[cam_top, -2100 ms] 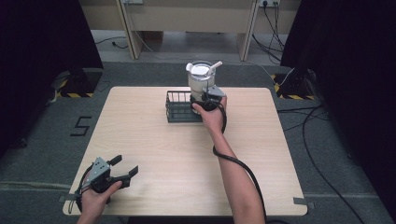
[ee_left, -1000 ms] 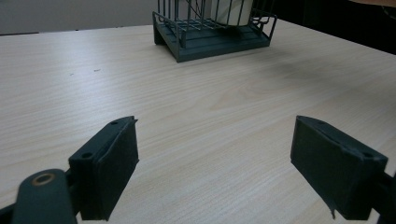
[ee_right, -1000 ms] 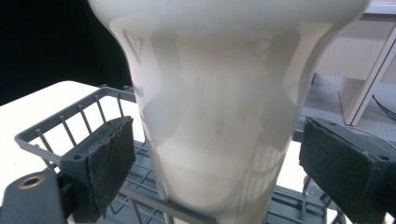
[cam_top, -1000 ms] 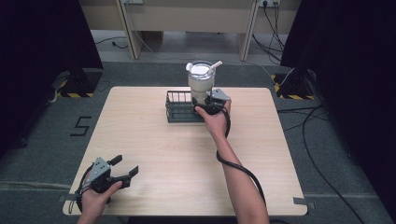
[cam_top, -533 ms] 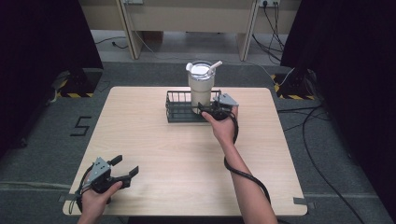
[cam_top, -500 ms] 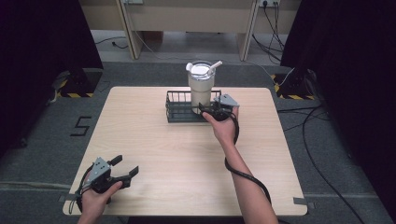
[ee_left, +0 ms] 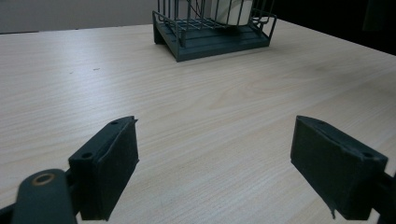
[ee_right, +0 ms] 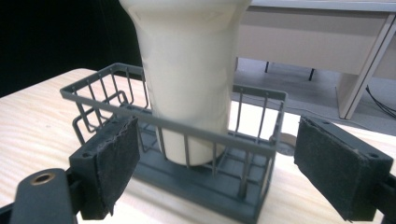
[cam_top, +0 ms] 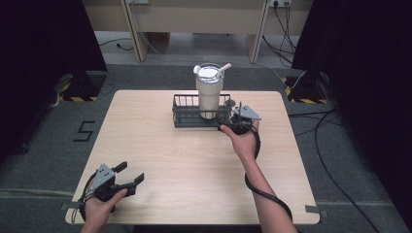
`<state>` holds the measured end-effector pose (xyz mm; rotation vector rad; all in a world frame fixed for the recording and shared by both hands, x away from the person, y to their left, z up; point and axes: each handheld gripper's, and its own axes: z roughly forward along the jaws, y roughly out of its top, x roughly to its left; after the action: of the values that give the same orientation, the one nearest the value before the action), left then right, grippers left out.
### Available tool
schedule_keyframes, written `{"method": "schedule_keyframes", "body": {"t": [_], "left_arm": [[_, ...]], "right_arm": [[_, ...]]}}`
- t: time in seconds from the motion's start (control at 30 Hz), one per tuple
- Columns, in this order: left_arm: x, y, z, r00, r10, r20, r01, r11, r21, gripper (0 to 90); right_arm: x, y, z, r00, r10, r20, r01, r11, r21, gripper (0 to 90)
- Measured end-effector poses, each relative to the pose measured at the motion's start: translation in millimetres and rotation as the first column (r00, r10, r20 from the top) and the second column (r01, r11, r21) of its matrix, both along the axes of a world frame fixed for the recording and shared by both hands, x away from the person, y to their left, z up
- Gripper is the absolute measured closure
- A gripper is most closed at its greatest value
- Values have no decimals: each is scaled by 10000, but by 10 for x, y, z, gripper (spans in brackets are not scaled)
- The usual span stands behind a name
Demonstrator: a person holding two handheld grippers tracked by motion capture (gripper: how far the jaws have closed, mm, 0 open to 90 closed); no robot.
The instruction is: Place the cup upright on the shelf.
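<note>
Looking down, we saw the cream tumbler point(cam_top: 209, 97) upright in the wire basket point(cam_top: 184, 114) at upper centre; our right gripper point(ee_right: 215, 179) gaped beside it, the left gripper point(ee_left: 215, 175) gaped too, its view facing bare table point(ee_left: 196, 107).

You are working at a light wooden rectangular table point(cam_top: 160, 145) set on a grey carpeted floor point(cam_top: 48, 131); a white numeral five point(cam_top: 83, 131) is marked on that carpet to your left; black-and-yellow hazard tape strips point(cam_top: 77, 98) lie at both far corners. Ahead of you stands a pale beige desk with upright legs point(cam_top: 194, 14); black cables point(cam_top: 330, 160) trail across the floor on your right; black curtains point(cam_top: 43, 43) close in both sides; the lighting is even and soft.
</note>
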<state>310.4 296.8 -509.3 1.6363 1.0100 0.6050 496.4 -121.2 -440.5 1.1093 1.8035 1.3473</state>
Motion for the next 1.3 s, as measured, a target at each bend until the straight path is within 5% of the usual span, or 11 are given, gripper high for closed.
{"method": "schedule_keyframes", "body": {"t": [1.3], "left_arm": [[-11,-10,-9,10000,19,-15,-19,10000,72,144]], "right_arm": [[-983,-729,-374,9985,-325,-445,310,9989,-340,156]]}}
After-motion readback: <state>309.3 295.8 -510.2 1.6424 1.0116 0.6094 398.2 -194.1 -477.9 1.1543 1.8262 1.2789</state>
